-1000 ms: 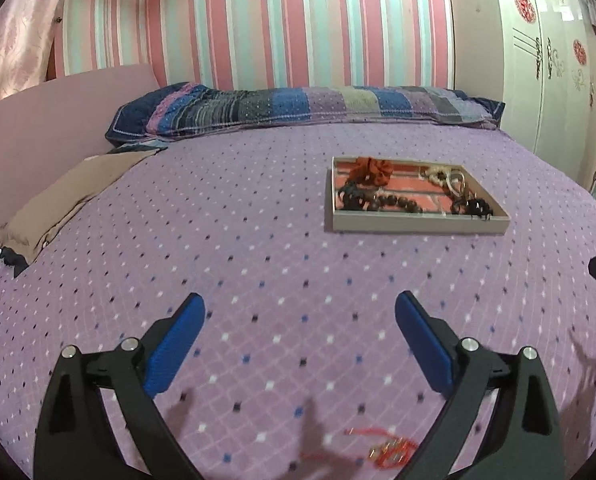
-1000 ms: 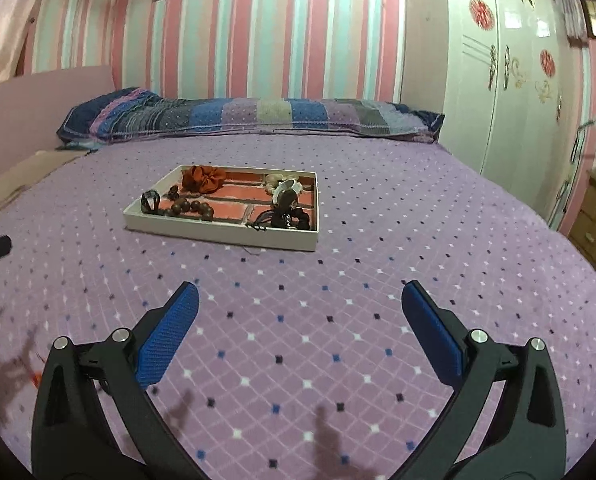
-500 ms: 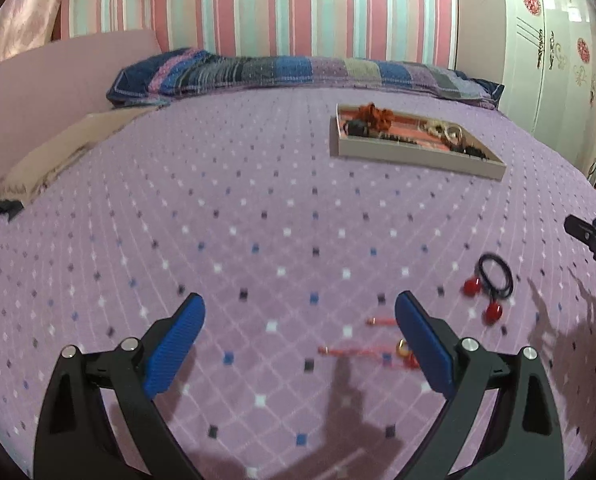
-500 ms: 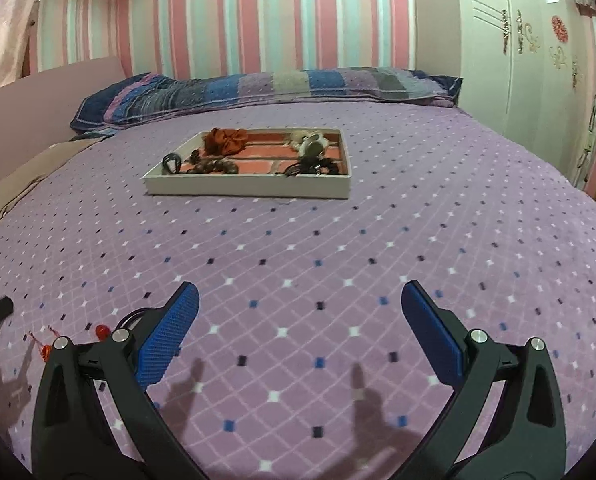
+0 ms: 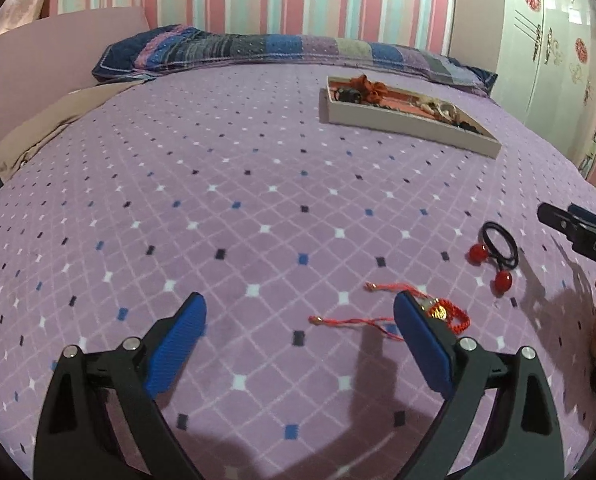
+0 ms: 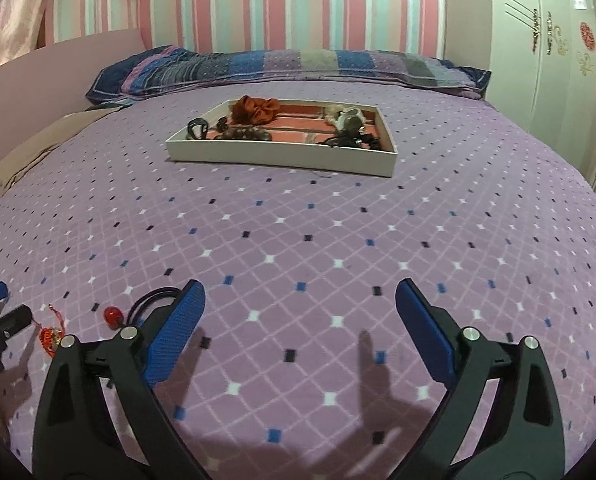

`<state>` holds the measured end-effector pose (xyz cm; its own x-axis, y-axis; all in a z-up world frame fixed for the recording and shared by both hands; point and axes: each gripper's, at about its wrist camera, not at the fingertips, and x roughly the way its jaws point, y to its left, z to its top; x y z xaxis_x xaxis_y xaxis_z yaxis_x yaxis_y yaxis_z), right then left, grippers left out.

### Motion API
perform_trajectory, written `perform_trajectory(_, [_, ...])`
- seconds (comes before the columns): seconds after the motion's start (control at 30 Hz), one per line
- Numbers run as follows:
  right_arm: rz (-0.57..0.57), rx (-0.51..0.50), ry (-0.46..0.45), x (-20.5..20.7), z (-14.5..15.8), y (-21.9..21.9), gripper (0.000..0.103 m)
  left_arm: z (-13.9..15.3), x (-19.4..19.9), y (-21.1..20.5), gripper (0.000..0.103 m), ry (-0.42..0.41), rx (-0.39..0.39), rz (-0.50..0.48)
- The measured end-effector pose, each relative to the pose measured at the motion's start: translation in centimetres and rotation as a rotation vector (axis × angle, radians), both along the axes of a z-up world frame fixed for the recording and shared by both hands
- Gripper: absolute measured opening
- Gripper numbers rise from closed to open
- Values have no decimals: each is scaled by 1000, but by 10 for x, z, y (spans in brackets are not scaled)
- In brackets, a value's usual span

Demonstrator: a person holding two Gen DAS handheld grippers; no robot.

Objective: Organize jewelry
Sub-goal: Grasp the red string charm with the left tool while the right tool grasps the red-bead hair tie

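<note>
A red string bracelet with a gold charm [image 5: 442, 314] lies on the purple bedspread, partly behind my left gripper's right finger; it also shows in the right wrist view [image 6: 49, 334]. A black hair tie with two red beads [image 5: 498, 250] lies to its right, and in the right wrist view [image 6: 153, 300] sits by my right gripper's left finger. A white tray [image 5: 410, 126] [image 6: 281, 156] farther up the bed holds an orange scrunchie [image 6: 255, 108], a brown bead bracelet and other pieces. My left gripper [image 5: 300, 316] and right gripper [image 6: 300, 300] are both open and empty.
A striped pillow [image 6: 281, 66] lies along the headboard end. A beige cloth [image 5: 53, 120] lies at the bed's left edge. A white wardrobe [image 6: 558, 52] stands to the right. The right gripper's tip [image 5: 578, 228] shows at the left view's right edge.
Both grippers have lowered and tilted toward the bedspread. The red bracelet and hair tie now sit closer to the left gripper's right finger. The jaws stay open.
</note>
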<state>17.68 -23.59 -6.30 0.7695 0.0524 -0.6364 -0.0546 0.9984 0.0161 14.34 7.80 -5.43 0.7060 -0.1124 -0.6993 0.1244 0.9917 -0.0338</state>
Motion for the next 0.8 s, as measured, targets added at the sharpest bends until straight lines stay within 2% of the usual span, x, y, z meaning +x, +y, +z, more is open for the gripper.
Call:
perform_trajectory(0.03, [9,-2,9,1,-2,3,92,-1,1,-1,84,10,5,-2])
perform_trajectory(0.17, [38,9,40,4,-8,10,88,-4,1,-3,81,14,19,1])
perform_trajectory(0.23, [56,18,55,4,-10,15,88,-5,1,-4,72,15,28,5])
perform_trajectory(0.3, [70,10,65,4,-13,21,88,-5,0,-6,71,13,41,5])
perform_trajectory(0.33, [75,0,70,5,-14,25,86,-5,0,-7,67,12,42,1])
perform_trajectory(0.37, [78,-10,76,6,-16,27,84,-5,0,-8,58,10,41,0])
perform_trajectory(0.47, [90,-24,110,10,-24,32,78,-6,1,-8,55,13,44,-5])
perform_trajectory(0.5, [89,-23,113,10,-25,31,78,-6,1,-8,50,13,43,-6])
perform_trajectory(0.53, [91,-21,113,10,-25,31,76,-6,1,-7,40,13,44,-2])
perform_trajectory(0.57, [96,-20,114,10,-25,32,74,-6,1,-7,35,14,42,-2])
perform_trajectory(0.6, [100,-22,114,10,-26,32,69,-6,1,-7,34,13,40,-3])
perform_trajectory(0.67, [113,-34,112,9,-26,36,61,-6,1,-6,24,14,31,-9])
perform_trajectory(0.8, [141,-49,103,7,-26,41,35,-5,1,-3,15,14,17,-7])
